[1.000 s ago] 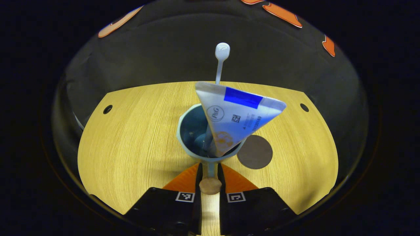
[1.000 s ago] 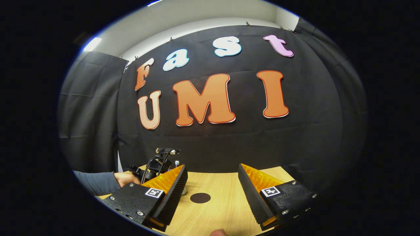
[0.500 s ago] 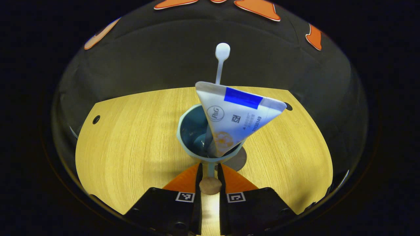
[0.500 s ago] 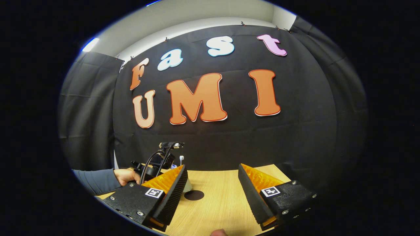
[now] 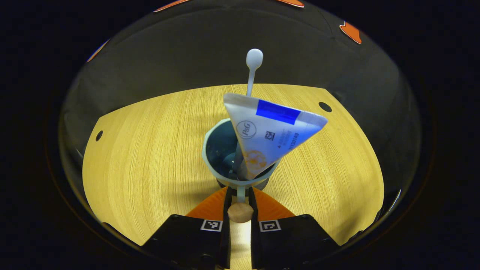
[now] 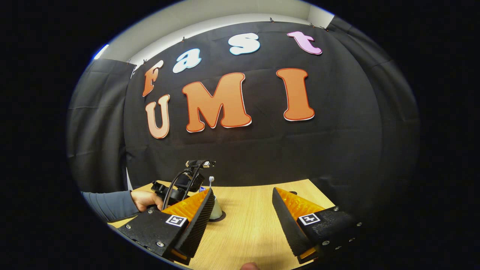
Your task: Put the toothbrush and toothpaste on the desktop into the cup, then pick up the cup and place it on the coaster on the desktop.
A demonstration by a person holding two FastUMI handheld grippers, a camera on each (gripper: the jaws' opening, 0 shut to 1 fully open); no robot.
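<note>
Dark round coaster (image 5: 262, 183) mostly hidden under the pale blue plastic cup (image 5: 213, 150); left claw (image 5: 240, 200) clamped on its handle, right claw (image 6: 243, 213) apart.

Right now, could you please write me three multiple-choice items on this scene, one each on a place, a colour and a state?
1. Where is the toothpaste?
A. Flat on the desk
B. Standing in the cup
C. In the right gripper

2. What colour is the inside of the cup?
A. Red
B. Blue
C. Yellow

3. How does the left gripper stand?
A. Shut on the cup handle
B. Wide open above the desk
C. Shut on the toothbrush

Answers:
1. B, since the toothpaste leans out of the cup beside the toothbrush, while the right gripper is open and holds nothing.
2. B, since the inner wall looks blue in the left gripper view.
3. A, since both fingers press on the thin cup handle, and the cup is over the dark coaster.
</note>
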